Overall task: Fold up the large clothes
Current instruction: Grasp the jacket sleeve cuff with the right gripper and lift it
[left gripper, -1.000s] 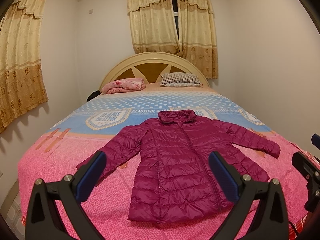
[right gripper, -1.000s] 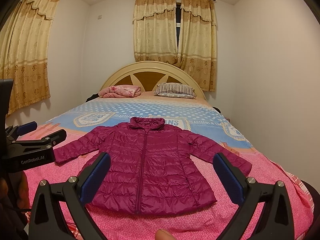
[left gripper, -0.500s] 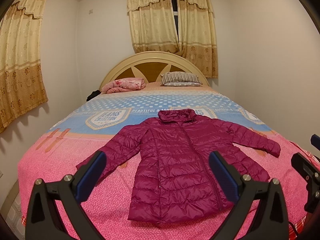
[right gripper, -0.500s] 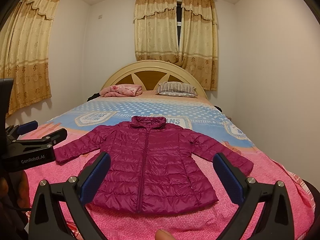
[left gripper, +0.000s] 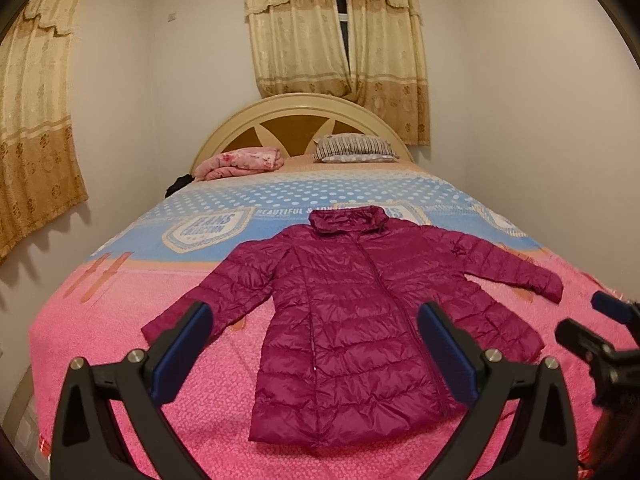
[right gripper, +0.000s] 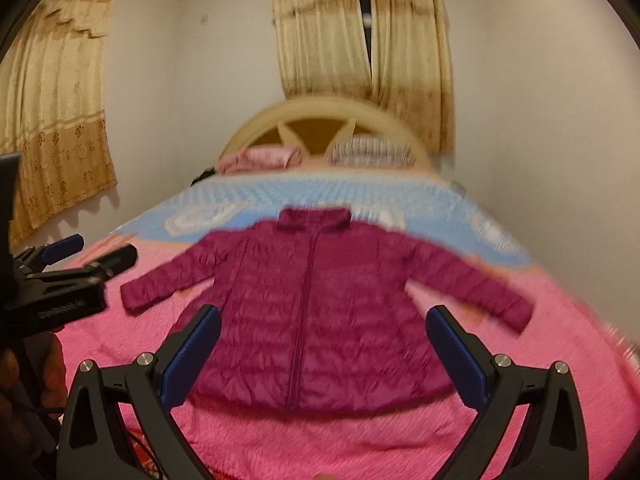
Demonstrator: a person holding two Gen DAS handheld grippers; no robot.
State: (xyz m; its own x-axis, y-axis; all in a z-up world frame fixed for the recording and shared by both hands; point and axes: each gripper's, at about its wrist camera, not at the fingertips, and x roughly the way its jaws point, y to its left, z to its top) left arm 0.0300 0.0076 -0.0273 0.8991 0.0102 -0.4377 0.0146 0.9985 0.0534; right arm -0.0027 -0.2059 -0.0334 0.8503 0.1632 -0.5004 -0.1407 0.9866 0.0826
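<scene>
Jacket (left gripper: 360,320) lay flat, unfolded, zipped, below the headboard (left gripper: 300,120); left gripper (left gripper: 316,344) and right gripper (right gripper: 320,352) hovered wide, empty. Judged next: seizing a sleeve.

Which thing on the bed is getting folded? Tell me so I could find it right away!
Look at the big bed with the pink and blue cover. On its pink end, nearest the cameras, lies the puffy jacket, spread flat with both sleeves stretched out. It is the only dark magenta, quilted thing; the folded pink blanket and striped pillow sit far off by the headboard.
</scene>
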